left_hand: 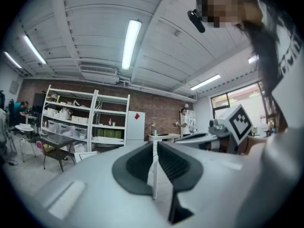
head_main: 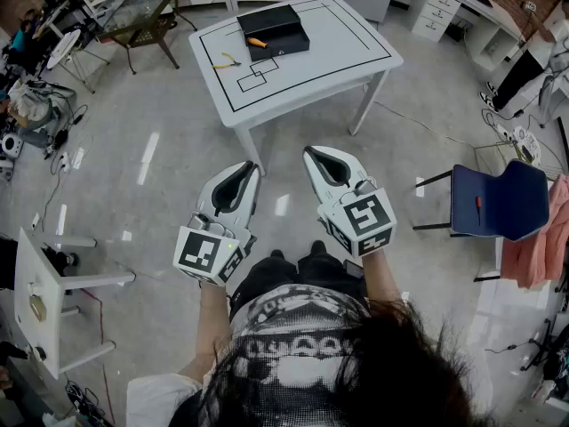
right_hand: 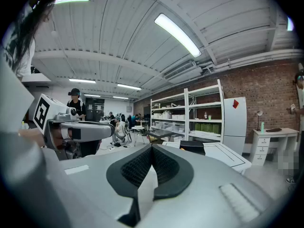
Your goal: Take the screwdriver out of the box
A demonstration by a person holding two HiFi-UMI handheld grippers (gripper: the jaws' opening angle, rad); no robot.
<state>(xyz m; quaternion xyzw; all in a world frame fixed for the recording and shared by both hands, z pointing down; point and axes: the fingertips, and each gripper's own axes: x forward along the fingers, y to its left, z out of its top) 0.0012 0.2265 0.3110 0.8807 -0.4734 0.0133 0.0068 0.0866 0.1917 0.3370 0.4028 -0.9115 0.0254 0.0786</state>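
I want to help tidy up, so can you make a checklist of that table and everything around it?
Surface: white table, black lines marked on it.
Job's things: black box on the table; orange-handled screwdriver lying in it.
Clutter: yellow-handled pliers on the table beside the box.
Grippers: left gripper and right gripper both shut, empty, short of the table.
Cables: thin cable on the floor right of the table.
Surroundings: blue chair, shelves.

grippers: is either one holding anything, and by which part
Nothing is held. The left gripper and right gripper are both shut and empty; the screwdriver lies in the box on the table.
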